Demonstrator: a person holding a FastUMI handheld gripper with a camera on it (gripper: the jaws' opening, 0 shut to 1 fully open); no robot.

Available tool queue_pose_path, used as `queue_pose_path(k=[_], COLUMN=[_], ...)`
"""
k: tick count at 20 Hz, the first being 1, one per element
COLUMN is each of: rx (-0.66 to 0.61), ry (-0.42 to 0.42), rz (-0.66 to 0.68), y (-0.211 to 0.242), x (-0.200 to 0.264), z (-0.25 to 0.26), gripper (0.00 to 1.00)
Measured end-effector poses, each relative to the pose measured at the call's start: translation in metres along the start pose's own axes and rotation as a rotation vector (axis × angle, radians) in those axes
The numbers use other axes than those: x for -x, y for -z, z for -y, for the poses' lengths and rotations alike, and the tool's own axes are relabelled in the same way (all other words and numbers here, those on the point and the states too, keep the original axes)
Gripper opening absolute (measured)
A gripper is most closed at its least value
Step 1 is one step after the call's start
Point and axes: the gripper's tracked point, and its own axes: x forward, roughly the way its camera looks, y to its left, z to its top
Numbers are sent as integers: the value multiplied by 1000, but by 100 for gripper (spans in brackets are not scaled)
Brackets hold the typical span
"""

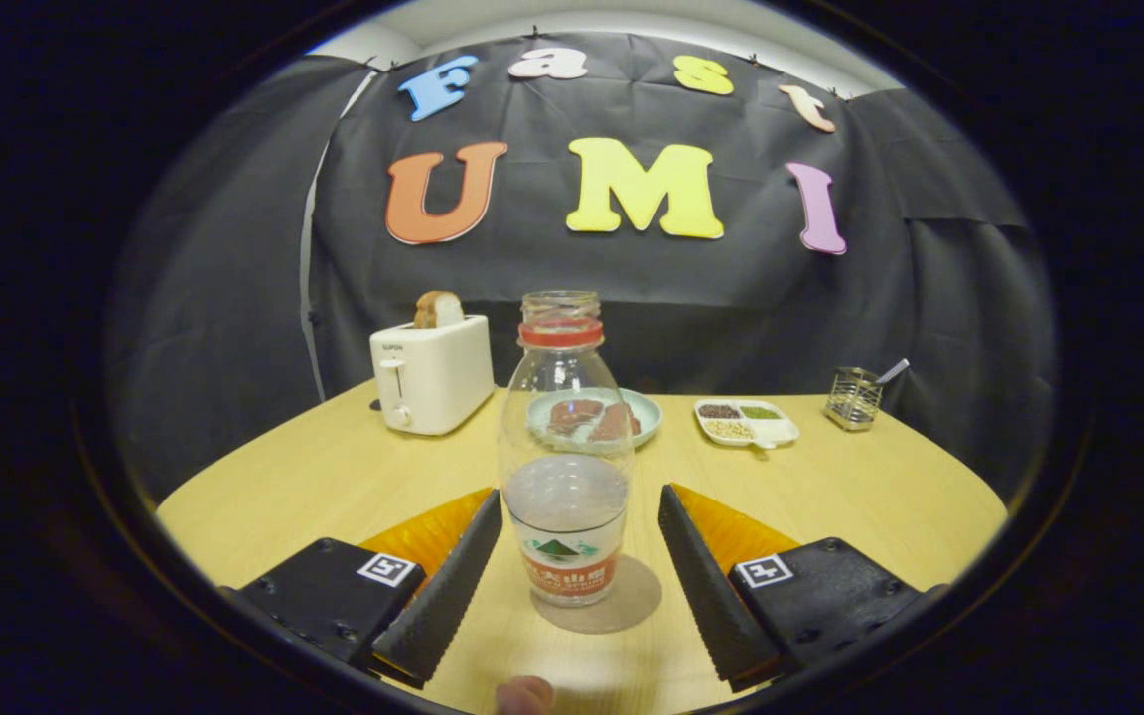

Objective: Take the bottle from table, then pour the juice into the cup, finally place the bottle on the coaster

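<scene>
Gripper [580,556] wide open, holding nothing. Bottle [565,467] stands upright btwn the fingers, centre-low of frame, gaps on both sides, on a round grey coaster [632,596] or its shadow – can't tell which.

Risks, as I judge them: cap is off and liquid sits in the lower part, so an off-centre close would nudge or tip the bottle and spill; clear plastic may slip or dent under a hard squeeze. No cup spotted yet.

Count: 1 bottle, 1 toaster [432,372] w/ bread upper left of table [314,477], 1 plate [647,415] behind the bottle, 1 divided dish [746,423], 1 wire holder [852,398] at right.
</scene>
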Motion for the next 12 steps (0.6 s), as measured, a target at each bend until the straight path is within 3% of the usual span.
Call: queue_pose_path(k=[5,12], rx=[4,-58], ry=[36,41], rz=[46,177], y=[-22,-73], x=[44,155], z=[7,4], gripper=[100,100])
